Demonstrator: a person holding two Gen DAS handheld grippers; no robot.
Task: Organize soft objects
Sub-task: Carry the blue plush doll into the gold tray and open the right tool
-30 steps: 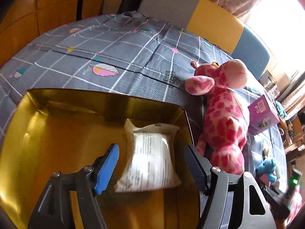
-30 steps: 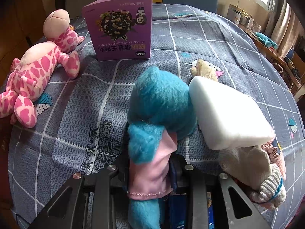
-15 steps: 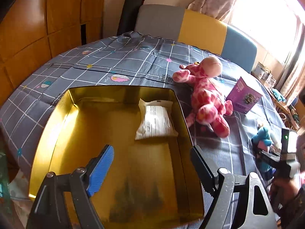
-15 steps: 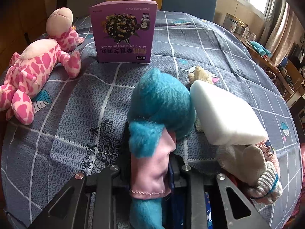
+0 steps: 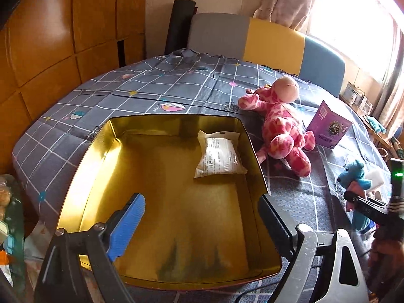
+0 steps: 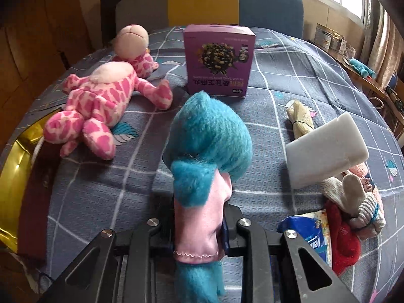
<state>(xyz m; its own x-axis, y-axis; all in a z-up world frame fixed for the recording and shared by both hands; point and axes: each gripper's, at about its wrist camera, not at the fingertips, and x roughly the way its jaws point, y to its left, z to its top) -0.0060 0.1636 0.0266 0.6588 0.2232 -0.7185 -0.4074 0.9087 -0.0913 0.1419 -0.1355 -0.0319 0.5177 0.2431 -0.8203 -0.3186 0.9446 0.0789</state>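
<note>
Now the right gripper has the blue plush toy pinched at its pink dress, jaws pressed narrow on the fabric, the toy's head standing up clear of the grey checked bedspread. The left gripper hangs over the gold tin box with nothing between its jaws, which are opening wide. One white sealed pouch already lies in the far right corner of the box.

The step in hand looks like carrying the blue toy across to the box. To do it well, I would keep the grip on the dress firm, since cloth slips and the heavier head may flop and pull the toy loose. Carry it high enough that the dangling legs clear the tin's sharp near rim, and pass in front of the pink spotted giraffe, which lies beside the box, so as not to drag it. Set the toy down in the bare gold floor beside the pouch, not on top of it, leaving room for the bigger giraffe. Release only once the toy rests on the bottom.

The left gripper should draw aside from over the box so the two do not meet. The purple carton stands upright beyond; it looks rigid, so probably stays out. The white foam block and bundled socks wait at the right.
</note>
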